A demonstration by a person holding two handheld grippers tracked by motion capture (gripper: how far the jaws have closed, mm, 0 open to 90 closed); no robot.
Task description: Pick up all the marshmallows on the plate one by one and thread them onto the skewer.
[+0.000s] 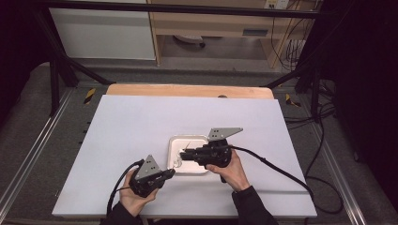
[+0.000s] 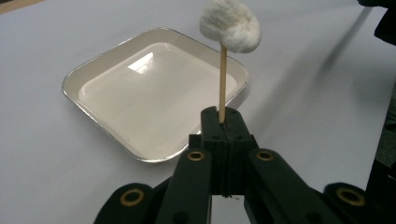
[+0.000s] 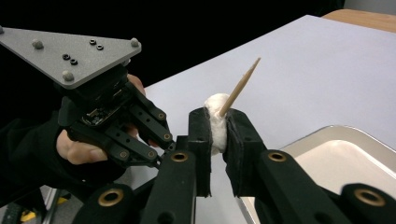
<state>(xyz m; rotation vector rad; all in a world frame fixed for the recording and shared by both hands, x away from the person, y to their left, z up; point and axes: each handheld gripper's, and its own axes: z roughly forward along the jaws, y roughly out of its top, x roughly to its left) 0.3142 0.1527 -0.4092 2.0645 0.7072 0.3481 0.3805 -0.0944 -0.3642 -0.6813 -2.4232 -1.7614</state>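
Left gripper [image 2: 223,122] is clamped on a wooden stick [image 2: 222,84], jaws pressed together around its lower end. In the left gripper view the stick stands up from the jaws with a white cotton wad [image 2: 230,24] on its top, above the near right corner of the tray [image 2: 84,74].

Right gripper [image 3: 218,128] has its pads on either side of the wad [image 3: 215,122], touching it; the gap between the jaws is narrow and the wad sits squeezed between the tips. The stick's pointed end [image 3: 240,86] pokes out slanted above the wad in the right gripper view, so the wad is mid-stick there.

In the high view both grippers meet at the tray's near left edge: left gripper [image 1: 170,173] at lower left, right gripper [image 1: 183,154] reaching over the tray [image 1: 202,138] from the right. The tray is white, square with rounded corners, lying on the white table [image 1: 131,122]. Wad and stick are held in the air, off the table, just beside the tray's edge. Stick itself is too small to make out in the high view.
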